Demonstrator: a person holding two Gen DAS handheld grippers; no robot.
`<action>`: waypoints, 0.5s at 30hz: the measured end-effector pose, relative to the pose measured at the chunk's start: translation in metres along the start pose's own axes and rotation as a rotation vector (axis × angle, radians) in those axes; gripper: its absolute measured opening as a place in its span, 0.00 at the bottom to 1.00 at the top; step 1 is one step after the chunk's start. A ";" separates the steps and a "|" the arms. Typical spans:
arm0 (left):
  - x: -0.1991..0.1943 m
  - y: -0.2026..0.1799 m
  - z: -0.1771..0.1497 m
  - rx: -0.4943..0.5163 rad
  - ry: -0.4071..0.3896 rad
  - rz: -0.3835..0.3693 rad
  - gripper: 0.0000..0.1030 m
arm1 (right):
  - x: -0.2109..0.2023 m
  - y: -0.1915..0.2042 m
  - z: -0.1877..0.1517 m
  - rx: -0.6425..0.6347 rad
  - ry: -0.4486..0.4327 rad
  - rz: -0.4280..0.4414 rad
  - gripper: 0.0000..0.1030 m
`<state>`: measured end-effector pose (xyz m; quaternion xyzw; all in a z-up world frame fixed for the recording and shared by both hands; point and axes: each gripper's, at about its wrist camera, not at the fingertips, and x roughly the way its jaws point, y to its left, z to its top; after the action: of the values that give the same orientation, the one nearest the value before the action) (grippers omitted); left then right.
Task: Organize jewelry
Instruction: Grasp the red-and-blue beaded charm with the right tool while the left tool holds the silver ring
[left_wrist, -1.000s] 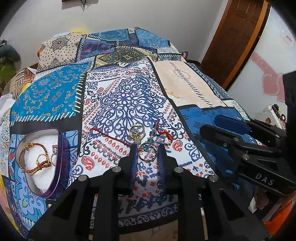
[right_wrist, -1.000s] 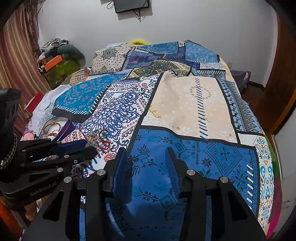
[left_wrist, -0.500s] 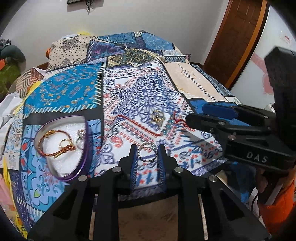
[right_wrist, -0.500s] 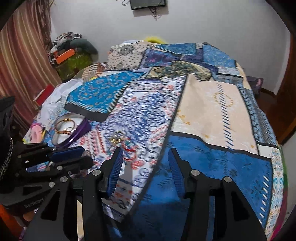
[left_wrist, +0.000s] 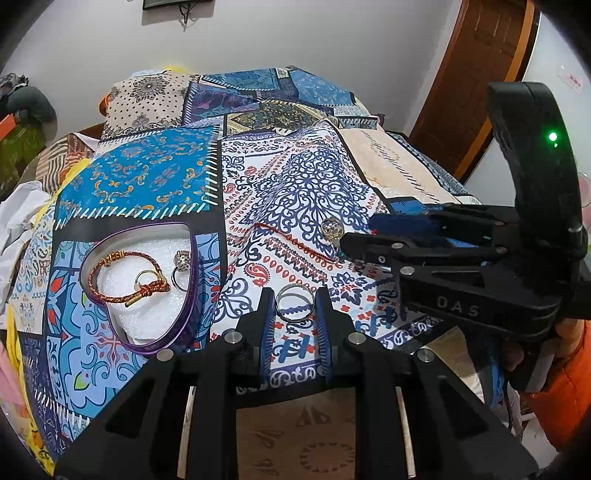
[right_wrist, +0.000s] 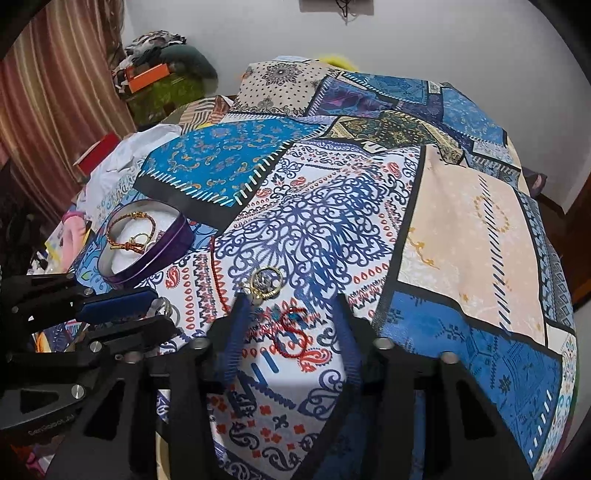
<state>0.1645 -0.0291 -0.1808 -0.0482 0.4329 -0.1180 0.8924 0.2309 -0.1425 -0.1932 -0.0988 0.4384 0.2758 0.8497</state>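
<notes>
My left gripper (left_wrist: 294, 304) is shut on a silver ring (left_wrist: 295, 303) and holds it just above the bedspread, right of a purple heart-shaped tin (left_wrist: 146, 280). The tin holds a red braided bracelet (left_wrist: 125, 280), a gold ring (left_wrist: 144, 276) and a silver jewelled ring (left_wrist: 182, 260); it also shows in the right wrist view (right_wrist: 147, 243). My right gripper (right_wrist: 291, 325) is open over a red cord bracelet (right_wrist: 290, 334), with a gold pendant (right_wrist: 266, 280) just beyond its left finger. The pendant (left_wrist: 331, 228) and a red string (left_wrist: 291, 240) lie ahead of the left gripper.
The patchwork bedspread (right_wrist: 461, 229) covers the whole bed. Its near edge drops to the floor (left_wrist: 295, 439) under the grippers. Clothes and a red box (right_wrist: 99, 151) lie at the left. A wooden door (left_wrist: 476, 74) stands at the right.
My left gripper has lifted the silver ring off the bedspread and carried it left toward the tin. My right gripper has moved left, over the red cord bracelet and pendant.
</notes>
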 end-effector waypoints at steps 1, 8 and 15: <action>-0.002 0.000 0.000 -0.003 -0.005 0.001 0.20 | 0.001 0.001 0.000 -0.008 0.002 0.005 0.27; -0.021 0.001 0.002 -0.020 -0.042 0.019 0.20 | -0.003 0.006 -0.004 -0.003 -0.006 0.050 0.05; -0.039 0.001 0.002 -0.020 -0.073 0.039 0.20 | -0.020 0.009 -0.017 0.047 -0.033 0.048 0.03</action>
<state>0.1428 -0.0181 -0.1500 -0.0529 0.4018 -0.0943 0.9093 0.2047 -0.1499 -0.1870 -0.0637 0.4330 0.2874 0.8520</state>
